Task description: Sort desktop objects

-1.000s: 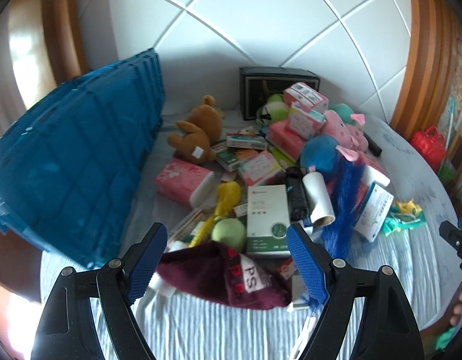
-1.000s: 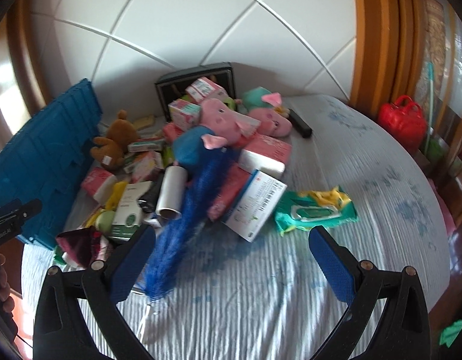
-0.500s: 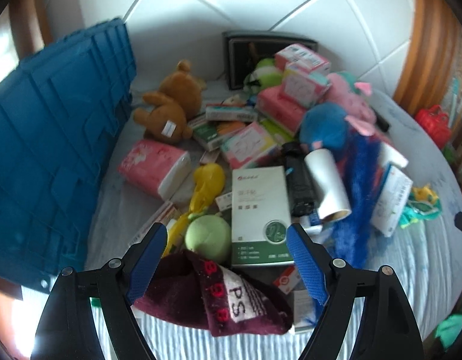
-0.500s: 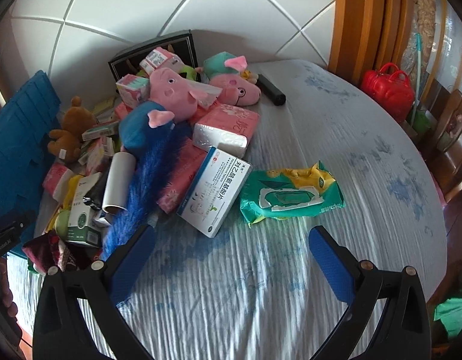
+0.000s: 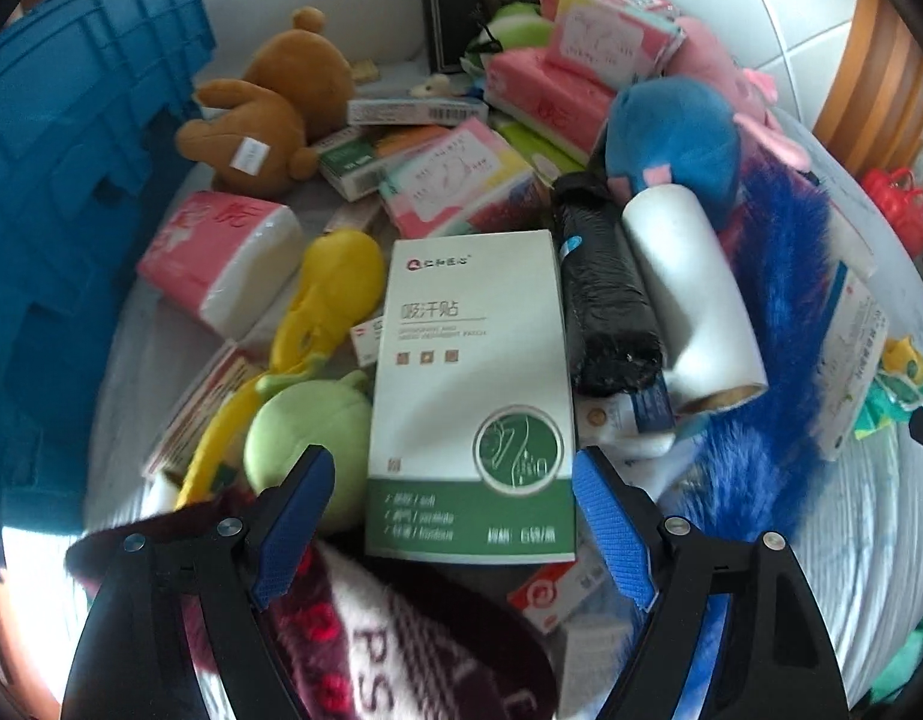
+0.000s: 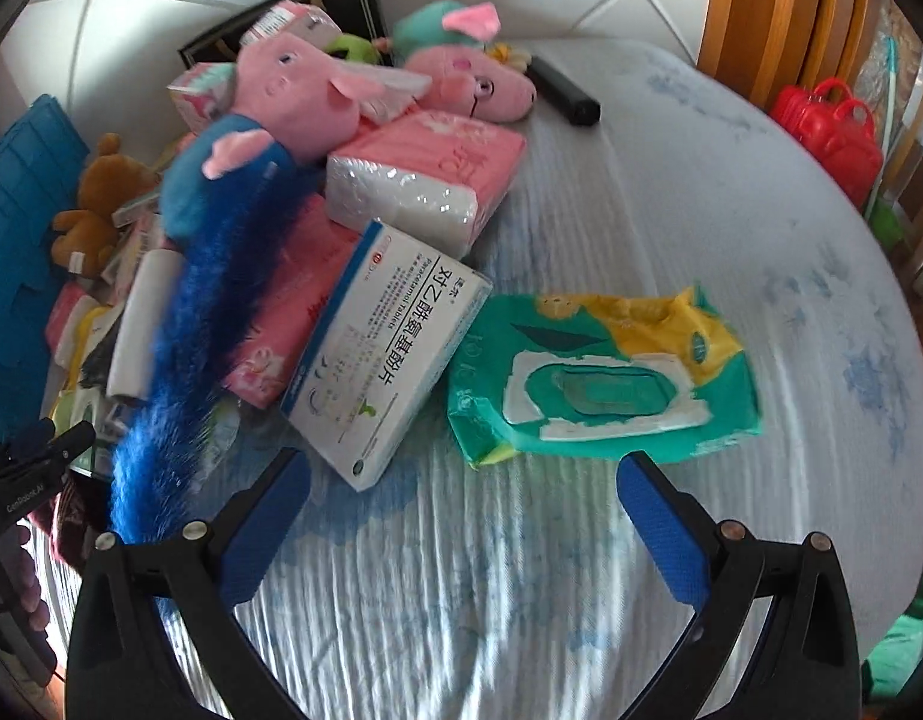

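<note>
a: the left gripper (image 5: 452, 525) has its jaws apart, nothing clamped, either side of the near end of the white and green box (image 5: 473, 396)?

b: yes. that box lies flat in the pile, beside the black folded umbrella (image 5: 605, 294), with the green plush ball (image 5: 308, 444) on its other side.

a: and the right gripper (image 6: 461, 516)?

b: also spread wide and empty, above bare striped tablecloth (image 6: 461, 600). the green wet-wipes pack (image 6: 605, 378) lies just ahead, touching the white tablet box (image 6: 389, 342).

a: the blue crate (image 5: 59, 192)?

b: at the left edge of the pile.
</note>
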